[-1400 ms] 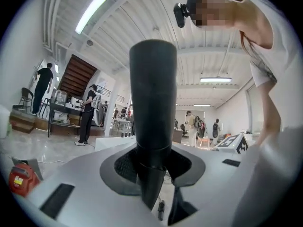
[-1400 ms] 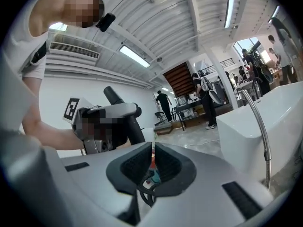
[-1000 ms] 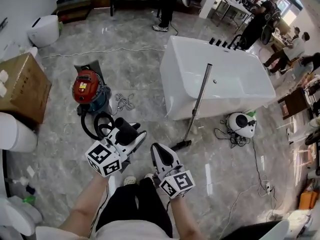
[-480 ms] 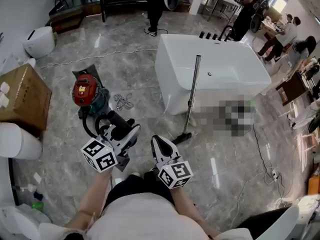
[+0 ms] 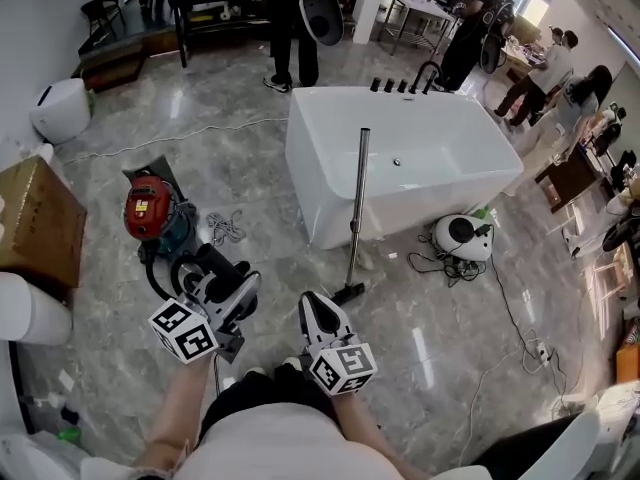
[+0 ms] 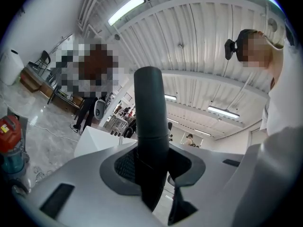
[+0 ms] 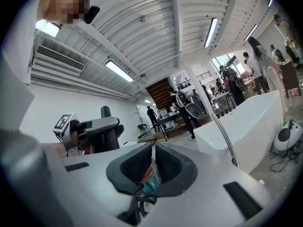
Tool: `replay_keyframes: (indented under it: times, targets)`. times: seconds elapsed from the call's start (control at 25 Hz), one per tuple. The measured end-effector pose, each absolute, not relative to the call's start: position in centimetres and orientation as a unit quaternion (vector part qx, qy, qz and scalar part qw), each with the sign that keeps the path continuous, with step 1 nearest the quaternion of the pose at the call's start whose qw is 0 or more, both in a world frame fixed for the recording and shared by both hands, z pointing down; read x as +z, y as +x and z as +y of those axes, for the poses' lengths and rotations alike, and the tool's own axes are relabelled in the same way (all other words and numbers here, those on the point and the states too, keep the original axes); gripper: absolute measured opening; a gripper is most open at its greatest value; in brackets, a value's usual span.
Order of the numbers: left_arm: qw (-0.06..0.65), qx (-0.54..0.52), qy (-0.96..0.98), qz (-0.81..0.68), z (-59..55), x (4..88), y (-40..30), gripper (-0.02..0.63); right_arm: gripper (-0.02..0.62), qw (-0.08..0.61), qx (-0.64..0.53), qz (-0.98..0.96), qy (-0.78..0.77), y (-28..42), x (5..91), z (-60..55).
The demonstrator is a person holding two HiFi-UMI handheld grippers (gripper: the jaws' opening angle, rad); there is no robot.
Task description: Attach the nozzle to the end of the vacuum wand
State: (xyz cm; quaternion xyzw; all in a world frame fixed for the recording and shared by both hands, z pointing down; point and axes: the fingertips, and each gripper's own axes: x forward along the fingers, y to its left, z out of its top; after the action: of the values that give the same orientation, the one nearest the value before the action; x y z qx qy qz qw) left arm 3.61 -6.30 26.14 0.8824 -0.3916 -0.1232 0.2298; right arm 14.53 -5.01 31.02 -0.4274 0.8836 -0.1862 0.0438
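Two grippers are out in front of the person, and only one of them carries anything. The left gripper (image 5: 240, 290) is clamped on the nozzle (image 6: 150, 126), a plain dark grey-black tube, smooth and matte, with a faint ring line round it just above the pads. Its long axis runs crosswise to the jaws. In the left gripper view the free end stands up toward the ceiling lights, and in the head view it leans a little toward the vacuum cleaner (image 5: 147, 208). The right gripper (image 5: 312, 304) has its jaws pressed together with nothing between them, and sits just beside the left one, low over the person's lap.

The wand (image 5: 358, 203), a thin bright metal tube, is well apart from the nozzle. It leans against the wall of the white bathtub (image 5: 325, 183), nearly upright, with its top end above the rim and its lower end on the marble floor, where a small dark head is fitted.

The vacuum cleaner has a red lid over a teal body, and a black hose (image 5: 160, 268) loops from it toward the left gripper. A pale label sits on the red lid, but it is too small to read. The only other markings are the black-and-white squares on the gripper cubes.
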Motion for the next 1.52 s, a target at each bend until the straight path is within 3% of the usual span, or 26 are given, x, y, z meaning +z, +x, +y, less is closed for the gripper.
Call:
replay_keyframes:
  times: [0.64,1.0,1.52]
  targets:
    - [0.250,-0.117,0.867,-0.415,-9.2,27.7,6.8,0.141,0.025,0.022,-0.163,0.866,-0.473,23.9,32.6,-13.9]
    - [0.296,-0.088,0.888,-0.340,-14.7,29.1,8.2,0.141,0.212,-0.017,-0.145,0.851,-0.505,26.2,33.5,-22.1]
    - [0.358,-0.022,0.915,-0.184,-25.1,33.0,9.8,0.141,0.241,-0.117,-0.140,0.812,-0.554,29.7,39.8,-41.3]
